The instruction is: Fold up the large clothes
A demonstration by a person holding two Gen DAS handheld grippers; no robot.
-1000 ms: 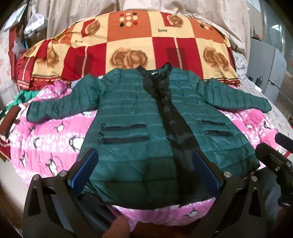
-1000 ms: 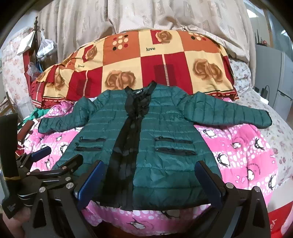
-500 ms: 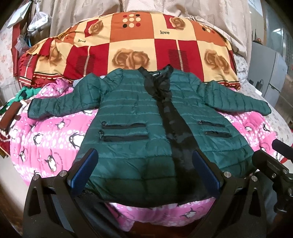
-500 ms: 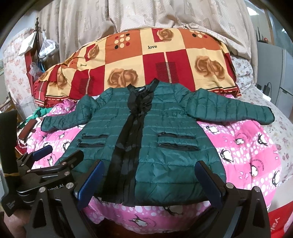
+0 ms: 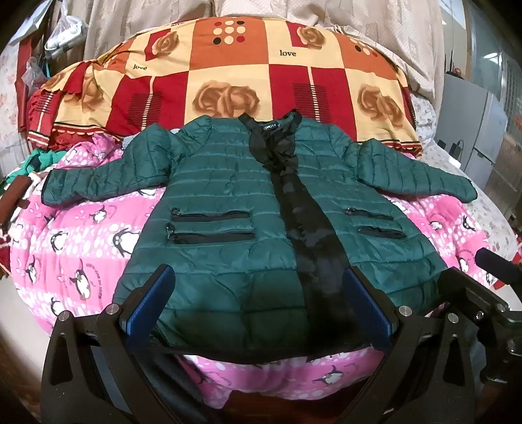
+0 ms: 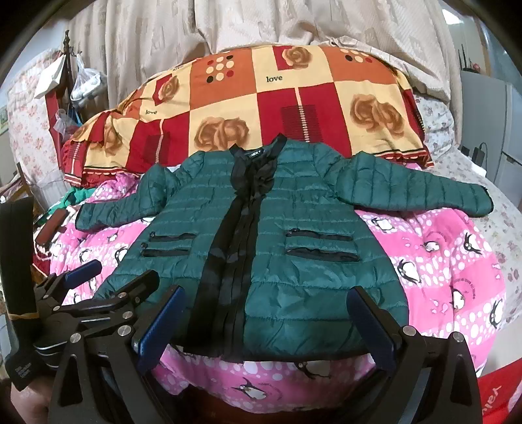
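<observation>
A dark green quilted jacket (image 5: 228, 195) (image 6: 313, 254) with a black front placket lies flat, front up, on a pink penguin blanket (image 5: 75, 241) (image 6: 450, 261). Both sleeves are spread out sideways. My left gripper (image 5: 257, 303) hovers open just before the jacket's hem, holding nothing. My right gripper (image 6: 266, 323) is also open and empty, in front of the hem. In the right wrist view the left gripper (image 6: 111, 274) shows at the lower left; in the left wrist view the right gripper's body (image 5: 483, 293) shows at the right edge.
A red, orange and cream rose-patterned quilt (image 5: 248, 68) (image 6: 293, 98) is piled behind the jacket's collar. Beige curtains (image 6: 228, 29) hang at the back. A white appliance (image 5: 473, 130) stands at the right. Bags and clutter (image 6: 75, 84) sit at the left.
Both cameras have tilted up and drawn slightly back, so the jacket sits lower in view. The jacket itself has not moved, and both grippers stay open.
</observation>
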